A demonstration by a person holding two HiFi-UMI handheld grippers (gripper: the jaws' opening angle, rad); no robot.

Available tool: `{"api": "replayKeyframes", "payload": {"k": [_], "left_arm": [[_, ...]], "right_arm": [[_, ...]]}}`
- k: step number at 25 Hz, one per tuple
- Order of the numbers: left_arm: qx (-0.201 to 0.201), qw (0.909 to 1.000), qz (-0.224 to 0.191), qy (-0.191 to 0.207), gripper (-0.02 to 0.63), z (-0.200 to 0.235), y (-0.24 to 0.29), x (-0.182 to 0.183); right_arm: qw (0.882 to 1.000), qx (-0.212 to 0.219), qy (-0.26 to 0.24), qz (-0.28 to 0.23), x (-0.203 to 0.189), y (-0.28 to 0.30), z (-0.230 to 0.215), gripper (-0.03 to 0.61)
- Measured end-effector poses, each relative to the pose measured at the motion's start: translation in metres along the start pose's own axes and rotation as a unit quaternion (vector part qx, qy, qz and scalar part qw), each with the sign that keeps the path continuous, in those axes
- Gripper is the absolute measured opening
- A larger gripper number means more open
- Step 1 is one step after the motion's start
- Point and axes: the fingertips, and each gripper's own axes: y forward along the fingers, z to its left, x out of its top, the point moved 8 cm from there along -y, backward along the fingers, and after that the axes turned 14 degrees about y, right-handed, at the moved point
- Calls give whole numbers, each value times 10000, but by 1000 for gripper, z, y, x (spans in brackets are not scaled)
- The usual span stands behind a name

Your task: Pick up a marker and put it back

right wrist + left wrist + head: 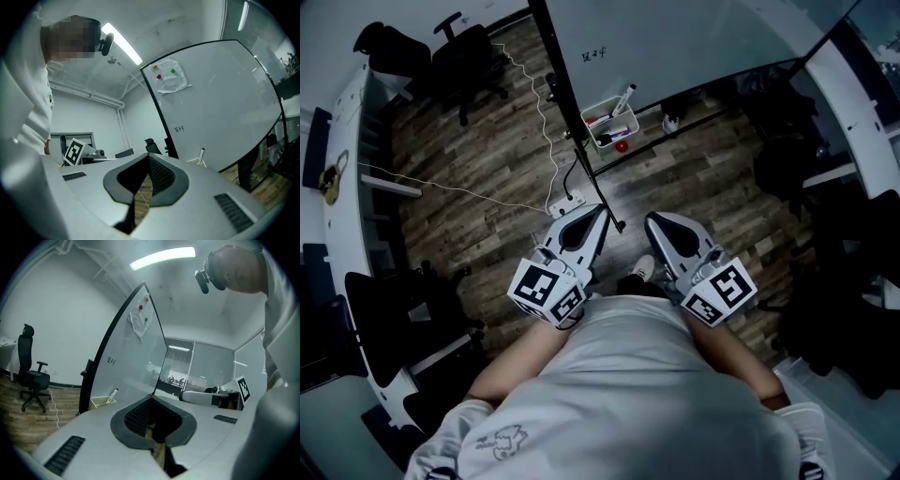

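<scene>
Standing whiteboard (675,47) with marker (624,97), plank floor (487,159)

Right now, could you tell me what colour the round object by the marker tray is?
The round object is red, head view best.

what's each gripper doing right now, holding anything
left gripper: closed, holding nothing
right gripper: closed, holding nothing

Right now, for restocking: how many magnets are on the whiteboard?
3, on the cloth high on the whiteboard; in the right gripper view: orange magnet top left, red magnet below it, green magnet at right.
</scene>
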Motion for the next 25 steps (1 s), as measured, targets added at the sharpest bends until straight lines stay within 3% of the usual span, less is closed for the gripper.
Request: {"api": "replayKeyframes", "payload": {"k": [13,25], "left_arm": [[134,9998,48,144,5,-16,50,11],[34,9996,-91,275,5,-5,67,21]], "right_arm": [[9998,-40,164,-59,31,-19,-49,11],[9996,-159,73,-205,49,-11,-59,9]]}}
